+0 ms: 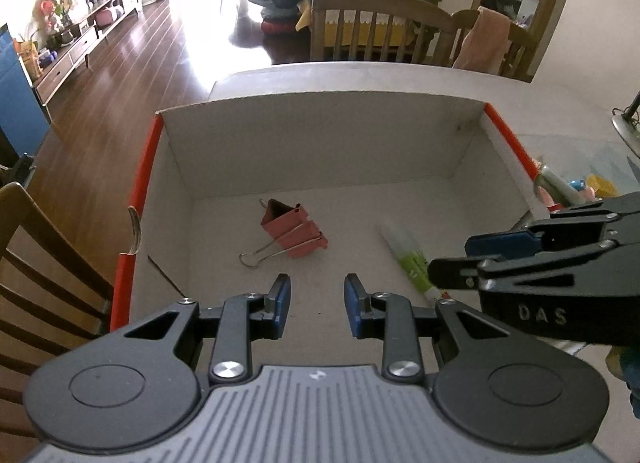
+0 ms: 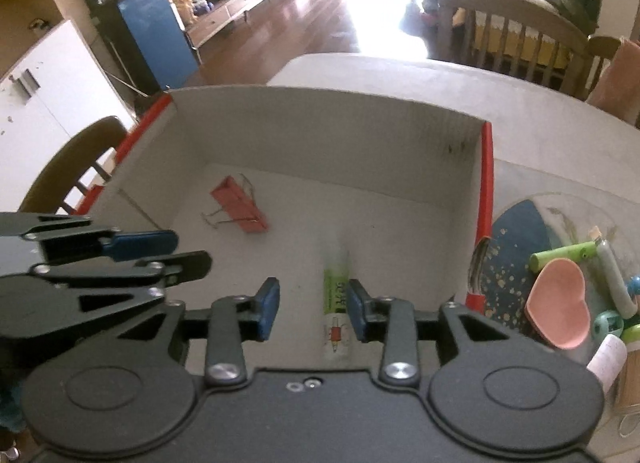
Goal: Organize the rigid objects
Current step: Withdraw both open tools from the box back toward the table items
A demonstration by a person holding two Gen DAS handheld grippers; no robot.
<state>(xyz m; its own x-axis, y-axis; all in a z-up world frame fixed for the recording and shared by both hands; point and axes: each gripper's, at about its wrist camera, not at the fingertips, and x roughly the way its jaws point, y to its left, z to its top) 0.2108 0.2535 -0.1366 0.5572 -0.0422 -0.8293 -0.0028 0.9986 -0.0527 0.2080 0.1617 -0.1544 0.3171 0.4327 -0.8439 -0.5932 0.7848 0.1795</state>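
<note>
Hovering over the near edge of the cardboard box (image 1: 320, 119), the left gripper (image 1: 317, 305) has its jaws apart at a medium width and holds nothing. Ahead of it, at about 12 o'clock on the box floor, lies the pink binder clip (image 1: 294, 233). It lies on its side with one wire handle toward 7 o'clock and the other toward 11 o'clock. I judge it light, stiff and a little springy; the folded metal body is the best place to take it, since the thin wire handles may slip.

To the right, at about 2 o'clock from this gripper, lies the glue stick (image 1: 408, 259). In the right wrist view its long axis runs from 6 to 12 o'clock, cap end away. It looks like light, hard and smooth plastic, so it may roll; a grip across the middle seems safest.

The right gripper (image 2: 313, 309) is also half open and empty, with the glue stick (image 2: 337, 299) showing below, between its fingers.

Outside the box, at 3 o'clock, a pink heart-shaped dish (image 2: 558, 303) waits with other small things.
</note>
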